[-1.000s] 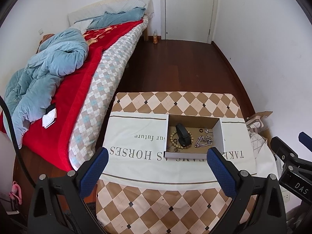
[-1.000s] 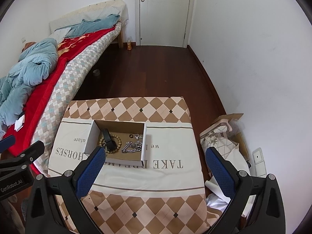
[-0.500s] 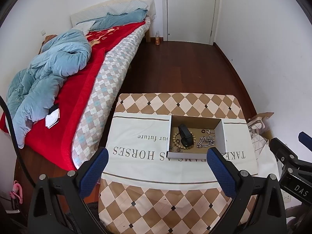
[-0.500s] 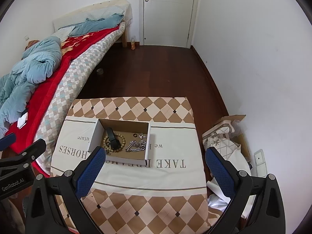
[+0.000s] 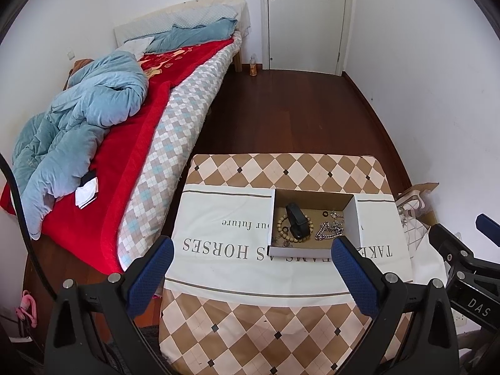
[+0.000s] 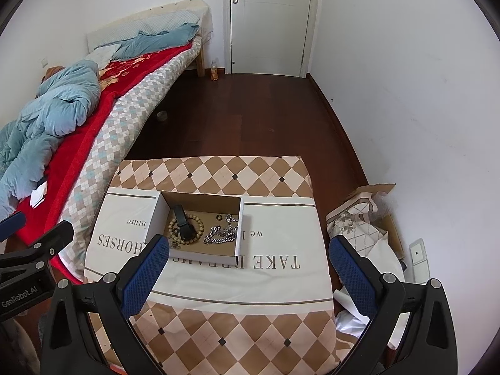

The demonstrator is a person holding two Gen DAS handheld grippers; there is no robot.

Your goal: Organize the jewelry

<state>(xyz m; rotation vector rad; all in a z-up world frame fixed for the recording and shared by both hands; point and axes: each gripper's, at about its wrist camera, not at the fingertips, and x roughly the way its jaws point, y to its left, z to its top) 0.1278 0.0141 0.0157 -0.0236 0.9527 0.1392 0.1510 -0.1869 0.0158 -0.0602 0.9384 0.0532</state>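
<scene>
Hovering above table [image 5: 218,337]: left gripper [image 5: 250,268] and right gripper [image 6: 247,268] spread wide, empty; jewelry box [image 6: 239,218] below.

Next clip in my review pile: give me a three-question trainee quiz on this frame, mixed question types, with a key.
1. True or false: the left gripper is shut on the silver chain.
2. Multiple choice: the black band lies across the
A) wooden bead bracelet
B) small black ring
C) bottle by the door
3. Fill in: all the jewelry sits inside an open cardboard ____ on the covered table.

Key: 1 false, both the left and the right gripper hang open above the table, holding nothing. 2 A. 3 box.
</scene>
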